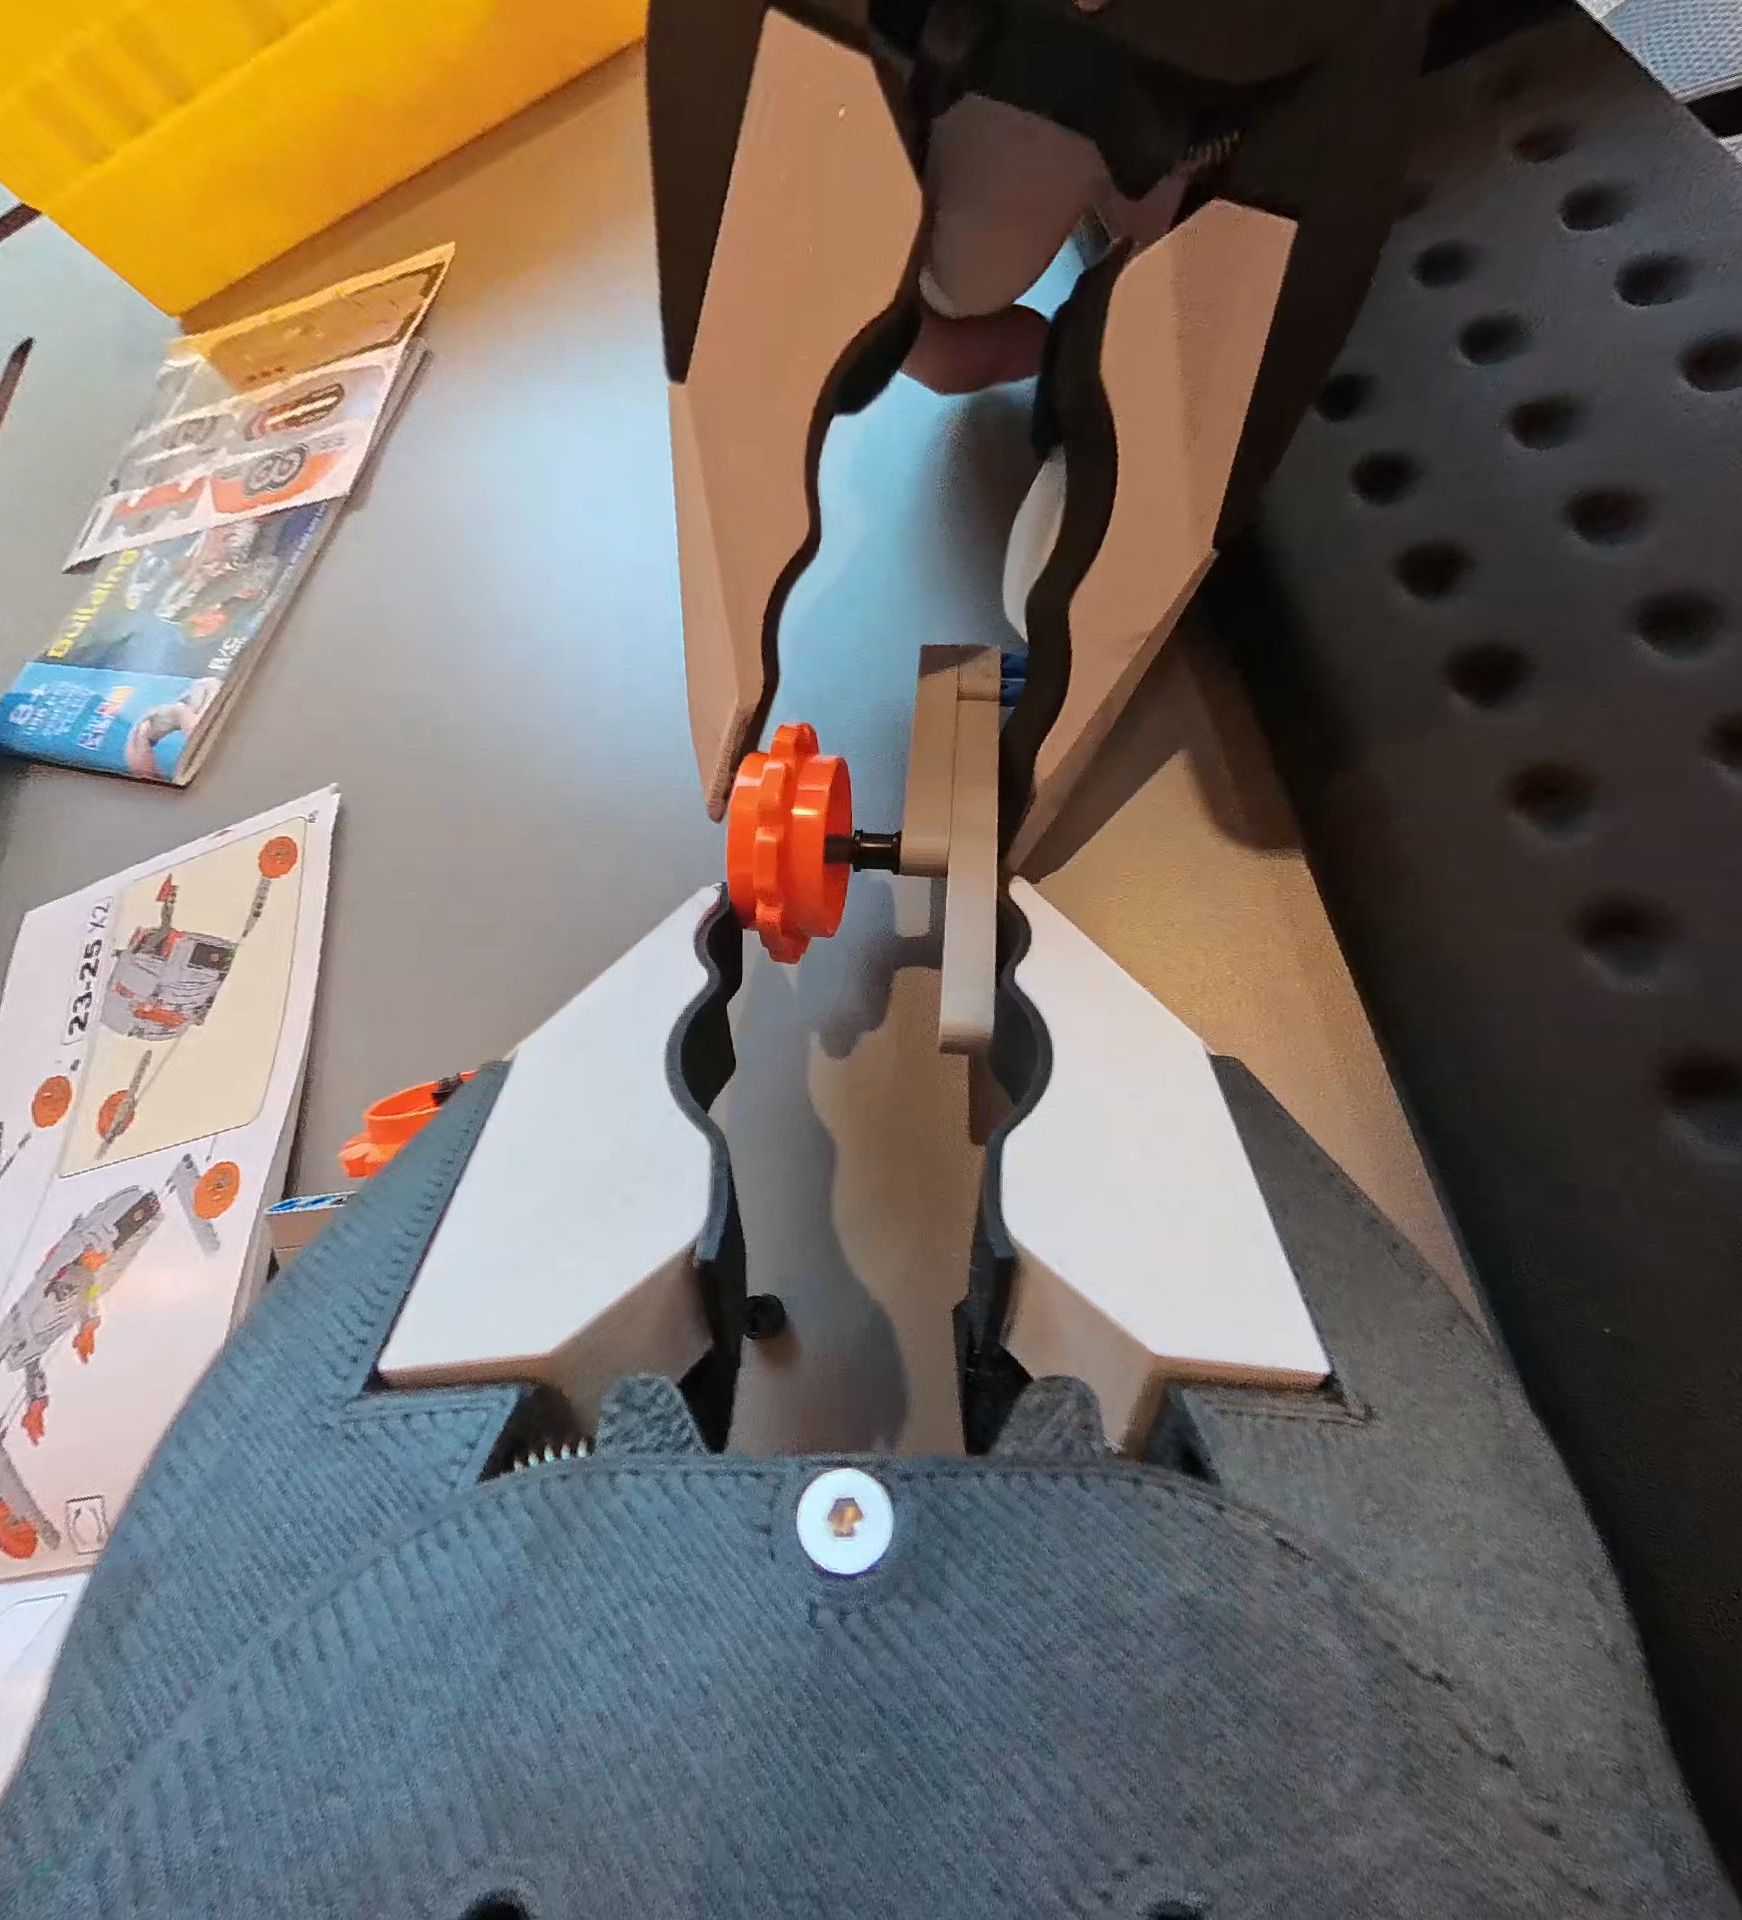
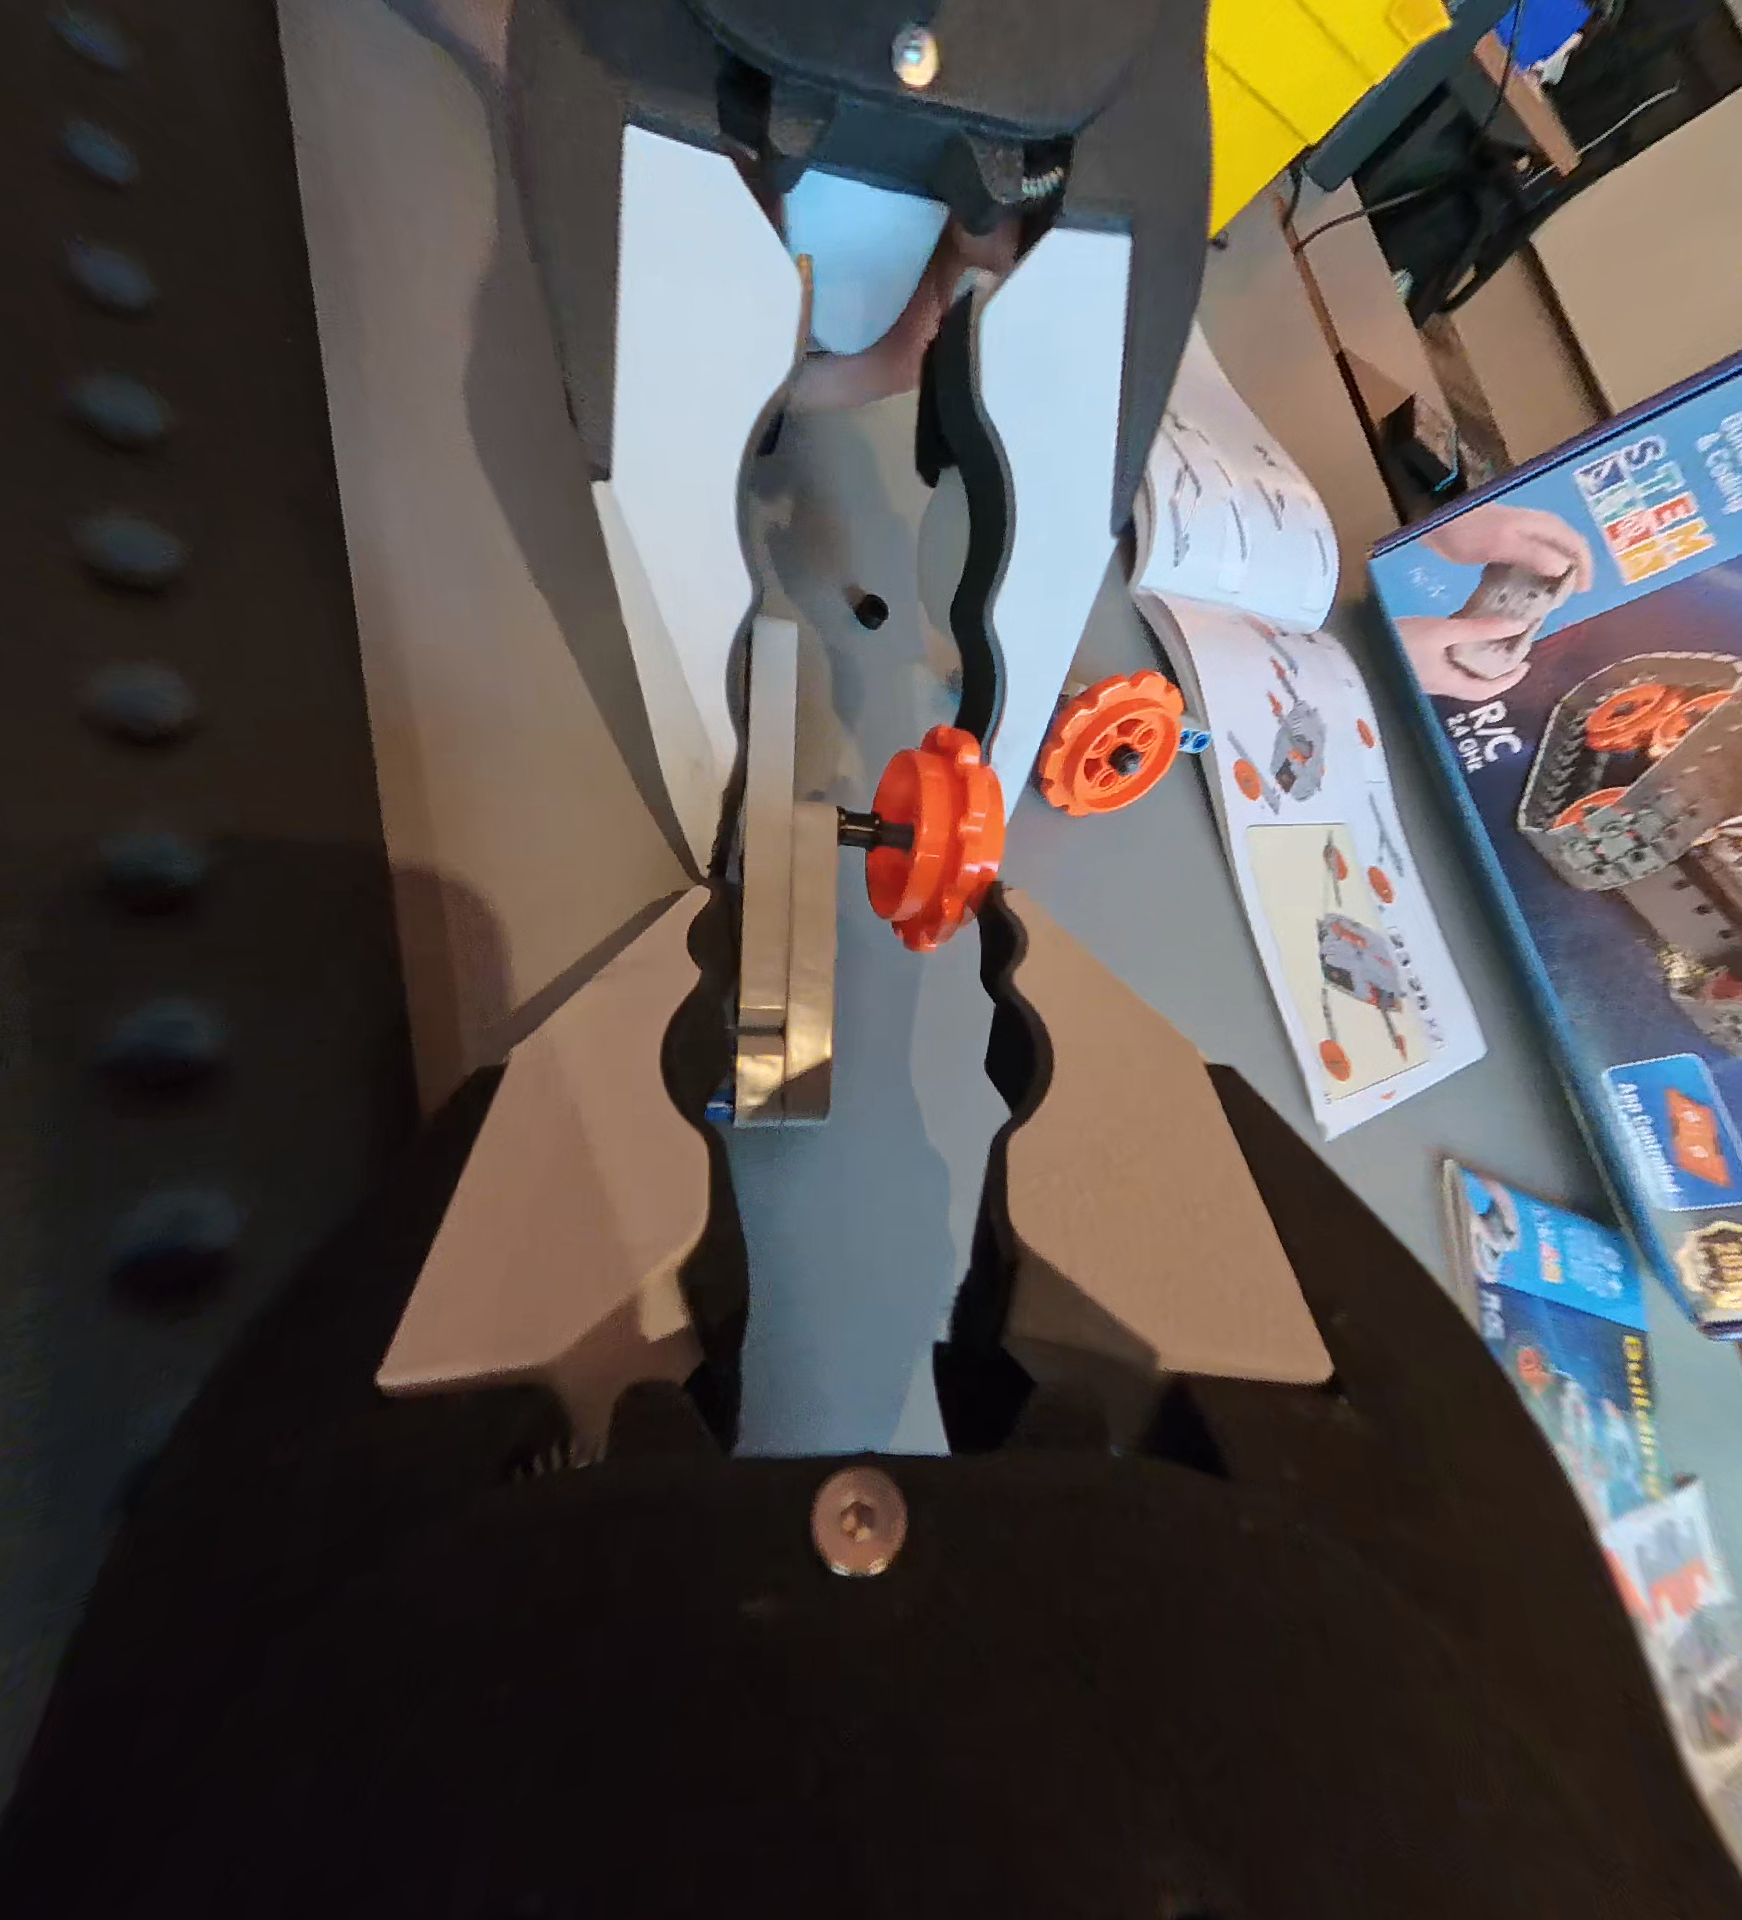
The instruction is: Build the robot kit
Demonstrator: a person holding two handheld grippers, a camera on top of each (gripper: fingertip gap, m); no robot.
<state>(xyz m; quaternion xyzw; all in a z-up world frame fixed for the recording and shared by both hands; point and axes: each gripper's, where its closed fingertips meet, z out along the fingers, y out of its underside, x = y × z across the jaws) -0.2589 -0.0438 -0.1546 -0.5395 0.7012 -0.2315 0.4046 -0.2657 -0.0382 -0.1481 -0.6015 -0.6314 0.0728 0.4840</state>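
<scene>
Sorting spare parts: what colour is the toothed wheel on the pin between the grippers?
Orange toothed plastic wheel; clearest in the right wrist view.

Both views are daylit and fairly bright; cool light falls on the grey tabletop (image 1: 534, 582) and leaves a pale bluish sheen there; soft shadows lie under the beige fingers (image 1: 1127, 1195); the right wrist view is more contrasty, its black gripper body (image 2: 846, 1714) nearly featureless; the wide-angle lens bends straight lines toward the edges; the perforated dark panel (image 2: 119, 727) smears with blur, and the blue box (image 2: 1625, 831) is soft.
</scene>
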